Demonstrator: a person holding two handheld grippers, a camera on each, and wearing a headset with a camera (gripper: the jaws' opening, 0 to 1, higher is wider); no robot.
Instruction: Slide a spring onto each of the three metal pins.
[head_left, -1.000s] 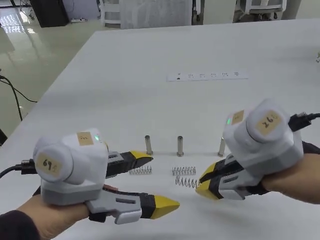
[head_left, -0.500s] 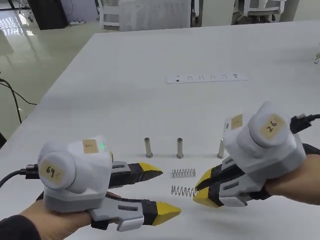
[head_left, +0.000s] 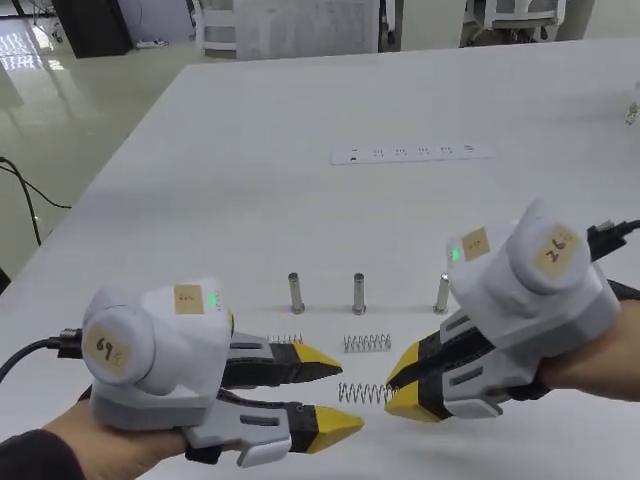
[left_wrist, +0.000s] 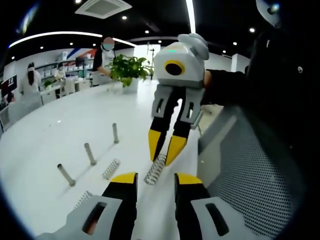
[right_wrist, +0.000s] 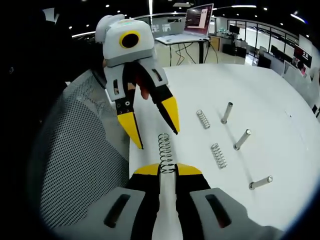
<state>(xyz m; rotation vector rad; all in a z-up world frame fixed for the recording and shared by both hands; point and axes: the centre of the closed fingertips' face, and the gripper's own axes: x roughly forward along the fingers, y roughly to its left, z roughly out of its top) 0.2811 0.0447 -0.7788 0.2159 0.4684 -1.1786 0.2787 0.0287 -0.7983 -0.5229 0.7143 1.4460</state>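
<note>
Spring (head_left: 362, 391) sits near-centre, low on the table (head_left: 250, 180), with your right gripper (head_left: 392, 385) clamped on its right end. Second spring (head_left: 367, 343) and third spring (head_left: 285, 340) lie flat just near of the pins (head_left: 358, 293). All three pins are bare, so 0 of 3 done. Your left gripper (head_left: 335, 393) is spread and empty, at the spring's left end.

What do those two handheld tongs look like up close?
Both are chunky white-and-grey units with a rounded cap, black prongs ending in pointed yellow tips, and a small green light on top. The left tongs carry a tan sticker handwritten 69, the right tongs one reading 26. A black cable trails from each, and the person wears dark sleeves.
</note>
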